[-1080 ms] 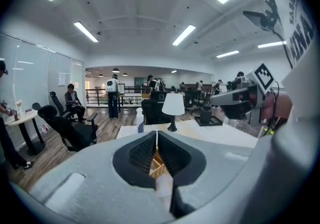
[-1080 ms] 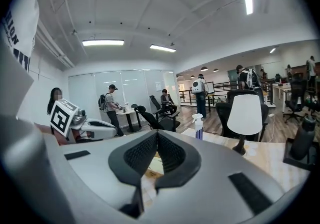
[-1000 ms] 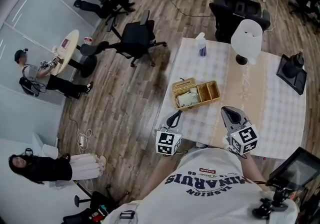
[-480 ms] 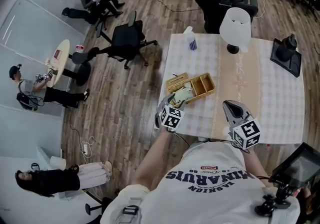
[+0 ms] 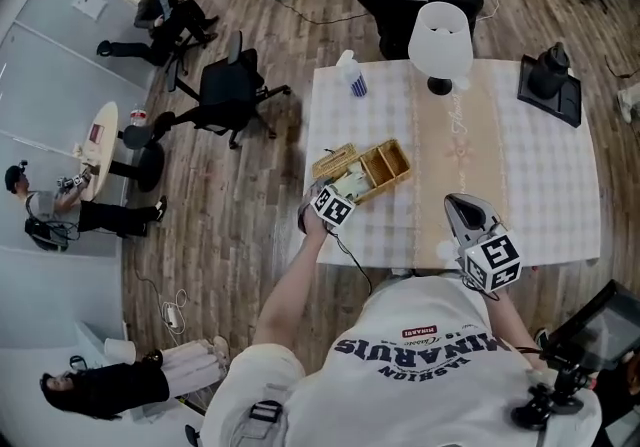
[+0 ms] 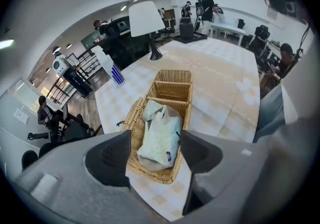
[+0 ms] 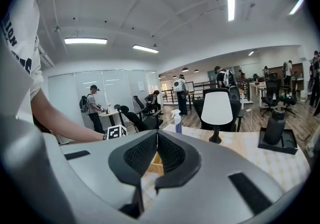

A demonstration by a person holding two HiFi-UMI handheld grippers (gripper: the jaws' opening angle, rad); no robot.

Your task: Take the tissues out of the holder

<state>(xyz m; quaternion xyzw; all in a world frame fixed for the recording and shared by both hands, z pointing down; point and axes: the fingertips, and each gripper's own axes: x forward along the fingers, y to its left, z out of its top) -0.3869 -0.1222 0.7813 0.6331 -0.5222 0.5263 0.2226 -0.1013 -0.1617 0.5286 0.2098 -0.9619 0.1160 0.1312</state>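
A wicker holder (image 5: 385, 163) with several compartments stands near the table's left front corner. A pale green tissue pack (image 5: 346, 185) lies in its near-left compartment. My left gripper (image 5: 322, 195) hangs just over that end and points steeply down. In the left gripper view its jaws have just been opening. They now stand wide on either side of the tissue pack (image 6: 161, 135) in the holder (image 6: 170, 85), apart from it, with nothing gripped. My right gripper (image 5: 458, 207) hovers over the table's front edge, right of the holder. The right gripper (image 7: 156, 140) is shut and empty.
A white lamp (image 5: 440, 35) and a spray bottle (image 5: 350, 73) stand at the table's far side. A black bottle on a dark tray (image 5: 549, 77) sits at the far right. An office chair (image 5: 225, 95) stands left of the table; people sit further off.
My left gripper has moved forward and down from the table's front edge to just over the holder, and its jaws went from shut to wide open. The right gripper has shifted only slightly.
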